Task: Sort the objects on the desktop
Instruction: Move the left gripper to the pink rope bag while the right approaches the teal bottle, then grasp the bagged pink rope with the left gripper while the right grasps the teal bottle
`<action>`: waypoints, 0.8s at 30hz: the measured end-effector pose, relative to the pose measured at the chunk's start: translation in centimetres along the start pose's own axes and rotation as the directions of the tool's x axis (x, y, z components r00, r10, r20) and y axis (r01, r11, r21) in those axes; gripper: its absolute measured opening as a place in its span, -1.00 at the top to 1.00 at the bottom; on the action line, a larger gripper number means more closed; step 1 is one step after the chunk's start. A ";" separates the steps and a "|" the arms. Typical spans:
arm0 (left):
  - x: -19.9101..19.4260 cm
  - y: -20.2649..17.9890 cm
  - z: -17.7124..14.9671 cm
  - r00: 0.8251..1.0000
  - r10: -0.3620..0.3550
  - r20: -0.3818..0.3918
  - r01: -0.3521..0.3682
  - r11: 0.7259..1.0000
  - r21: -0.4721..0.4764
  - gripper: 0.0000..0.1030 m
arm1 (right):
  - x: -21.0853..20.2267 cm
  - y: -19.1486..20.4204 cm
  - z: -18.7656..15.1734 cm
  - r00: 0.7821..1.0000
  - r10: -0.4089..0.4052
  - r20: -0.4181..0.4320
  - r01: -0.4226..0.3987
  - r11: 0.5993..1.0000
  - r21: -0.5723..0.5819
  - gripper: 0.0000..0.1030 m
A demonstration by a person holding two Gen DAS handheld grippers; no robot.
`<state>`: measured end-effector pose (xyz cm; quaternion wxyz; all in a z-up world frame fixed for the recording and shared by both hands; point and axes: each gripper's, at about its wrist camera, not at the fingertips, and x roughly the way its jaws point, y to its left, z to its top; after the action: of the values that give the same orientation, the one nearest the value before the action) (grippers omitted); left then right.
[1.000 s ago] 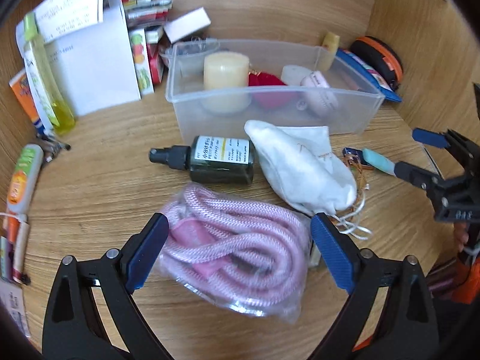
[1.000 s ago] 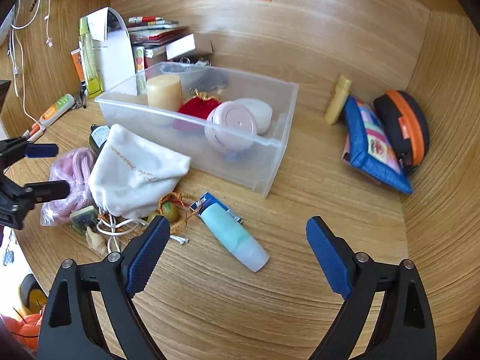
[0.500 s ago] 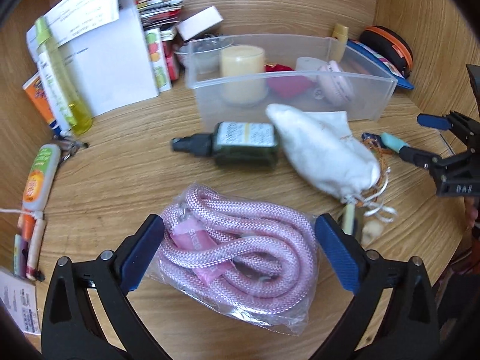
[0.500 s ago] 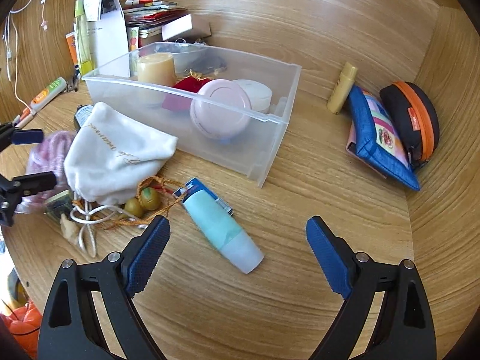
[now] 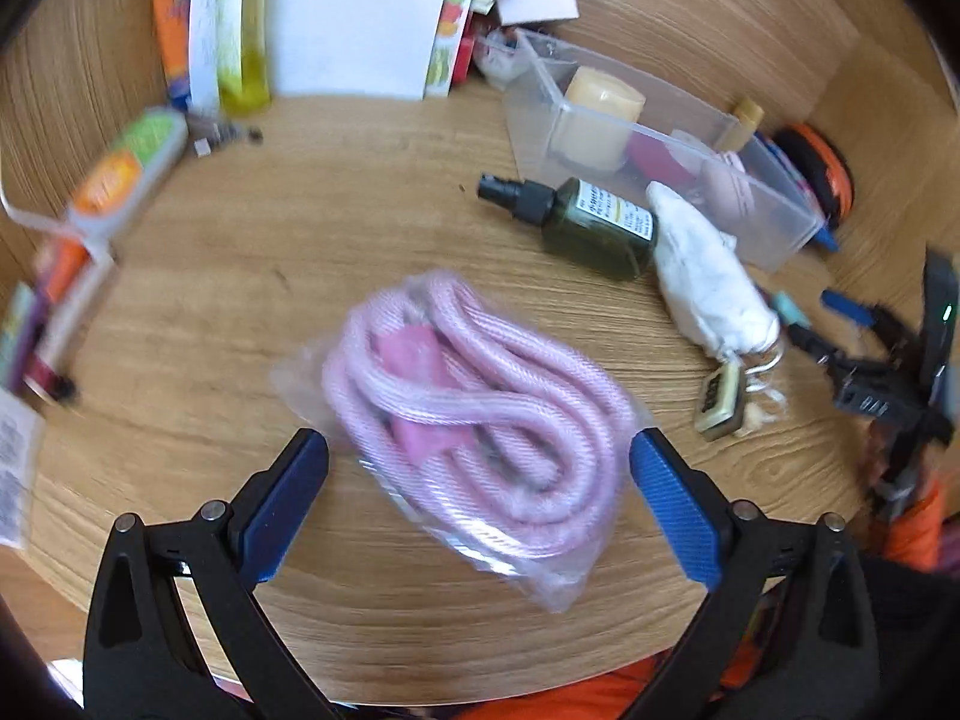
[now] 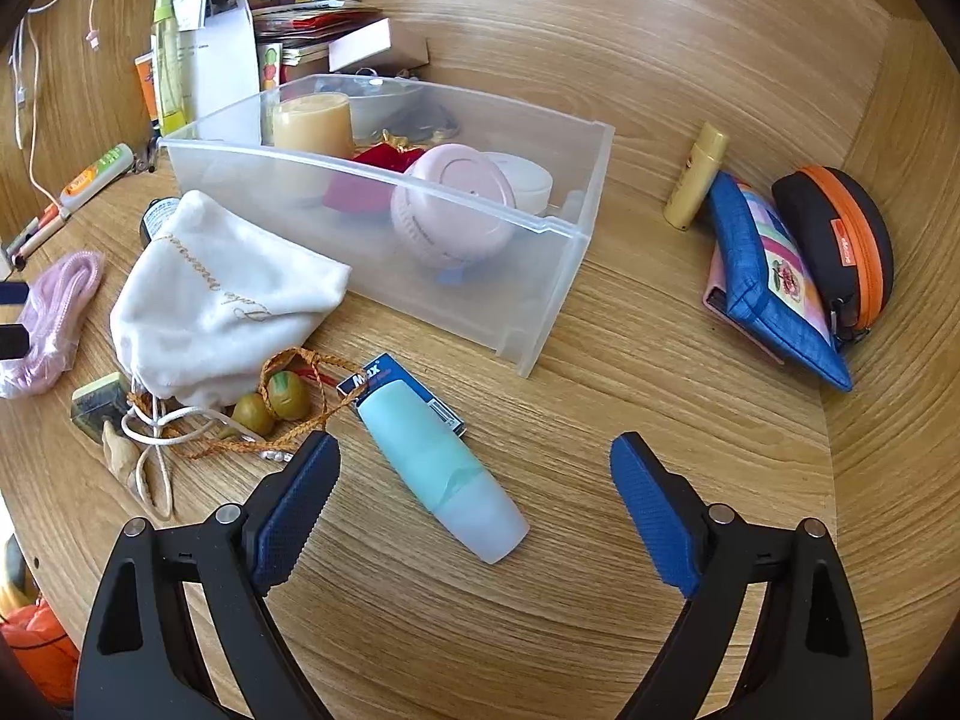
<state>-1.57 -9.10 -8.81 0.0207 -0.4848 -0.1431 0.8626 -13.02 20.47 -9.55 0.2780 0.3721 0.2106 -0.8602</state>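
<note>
A bagged pink rope (image 5: 480,408) lies on the wooden desk, and my left gripper (image 5: 479,480) is open with its fingers on either side of the bag's near end. My right gripper (image 6: 474,480) is open just above a pale teal tube (image 6: 441,468) that lies on a blue Max box (image 6: 384,384). A clear plastic bin (image 6: 540,276) holds a candle (image 6: 312,123), a red pouch and a pink round case (image 6: 453,204). A white drawstring pouch (image 6: 216,300) and a dark green spray bottle (image 5: 588,222) lie in front of the bin.
A braided cord with olive beads (image 6: 270,408), a small padlock (image 5: 720,399) and a white cord lie by the pouch. A blue patterned purse (image 6: 774,282), an orange-trimmed case (image 6: 840,240) and a yellow tube (image 6: 696,174) sit right. Papers, a yellow bottle (image 5: 243,30) and pens stand at the back left.
The left gripper has swung left and pulled back, so the rope bag now sits farther ahead between the fingers. The right gripper has come closer to the teal tube.
</note>
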 end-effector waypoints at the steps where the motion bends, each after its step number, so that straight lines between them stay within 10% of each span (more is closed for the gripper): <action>1: 0.1 -0.3 0.0 1.000 0.008 0.011 -0.008 1.000 -0.005 -0.98 | 0.0 0.0 0.0 1.000 0.004 0.001 -0.004 1.000 -0.002 -0.73; 24: 5.2 -5.7 3.0 0.979 0.203 0.031 -0.205 0.962 0.182 -1.00 | 1.7 -1.4 0.0 0.990 0.134 -0.041 -0.134 0.991 -0.003 0.29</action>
<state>-7.44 -3.43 -10.14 -0.0243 -0.4875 -0.0119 0.8727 -14.88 21.03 -10.62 0.3320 0.4021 0.1933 -0.8311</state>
